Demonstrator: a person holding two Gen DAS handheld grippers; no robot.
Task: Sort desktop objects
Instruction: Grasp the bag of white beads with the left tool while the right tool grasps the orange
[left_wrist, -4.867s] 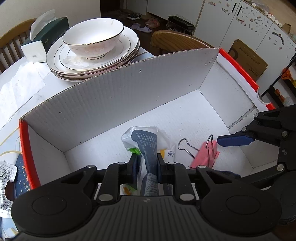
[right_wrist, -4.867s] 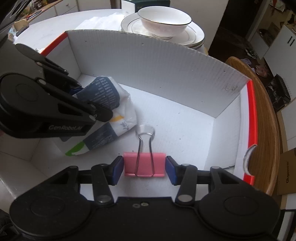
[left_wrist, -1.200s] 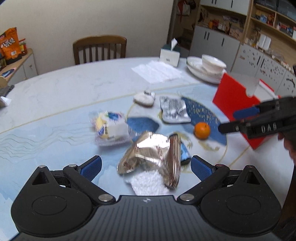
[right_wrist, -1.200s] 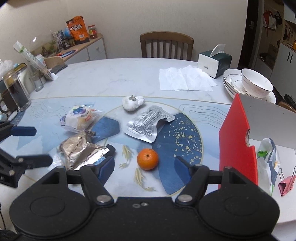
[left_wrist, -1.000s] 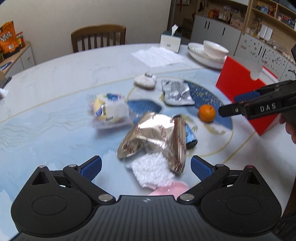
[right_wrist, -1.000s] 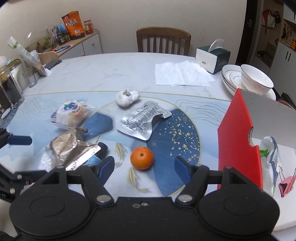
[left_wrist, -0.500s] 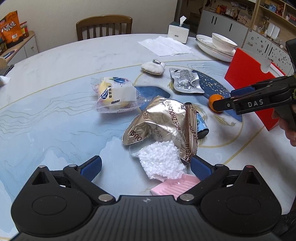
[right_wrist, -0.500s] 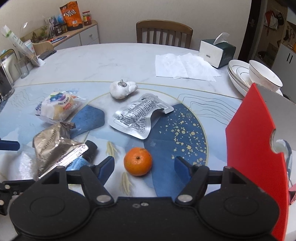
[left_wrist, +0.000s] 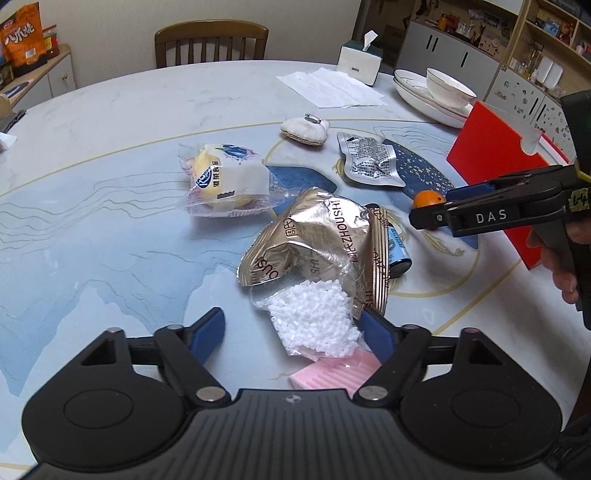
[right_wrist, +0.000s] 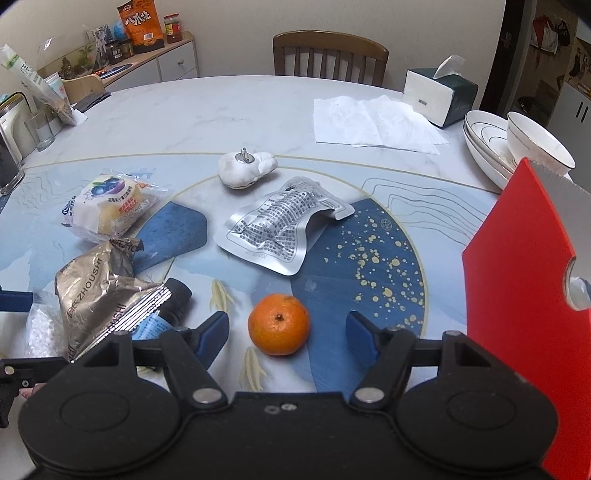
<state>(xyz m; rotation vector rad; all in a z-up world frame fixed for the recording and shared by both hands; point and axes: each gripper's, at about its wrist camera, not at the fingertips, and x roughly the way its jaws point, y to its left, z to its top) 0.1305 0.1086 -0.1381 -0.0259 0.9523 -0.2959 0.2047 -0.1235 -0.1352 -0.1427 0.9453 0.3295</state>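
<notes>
My left gripper (left_wrist: 293, 332) is open and empty, low over a clear bag of white pellets (left_wrist: 314, 317) that lies under a crumpled gold foil packet (left_wrist: 314, 240); a pink ribbed block (left_wrist: 332, 374) lies just below the pellets. My right gripper (right_wrist: 288, 330) is open and empty, its fingers either side of an orange (right_wrist: 279, 324), just short of it. The right gripper also shows in the left wrist view (left_wrist: 436, 212). The red box (right_wrist: 524, 280) stands at the right.
A wrapped cake (left_wrist: 225, 181), a silver pouch (right_wrist: 284, 229), a white shell-shaped object (right_wrist: 245, 168), and a small dark bottle (right_wrist: 166, 310) lie on the table. Stacked plates with a bowl (right_wrist: 517, 147), a tissue box (right_wrist: 439, 96) and paper sheets (right_wrist: 373, 122) sit at the back.
Both grippers left the box, where they let go of a snack bag and a pink clip. The left has dropped toward the pellet bag; the right has closed in on the orange.
</notes>
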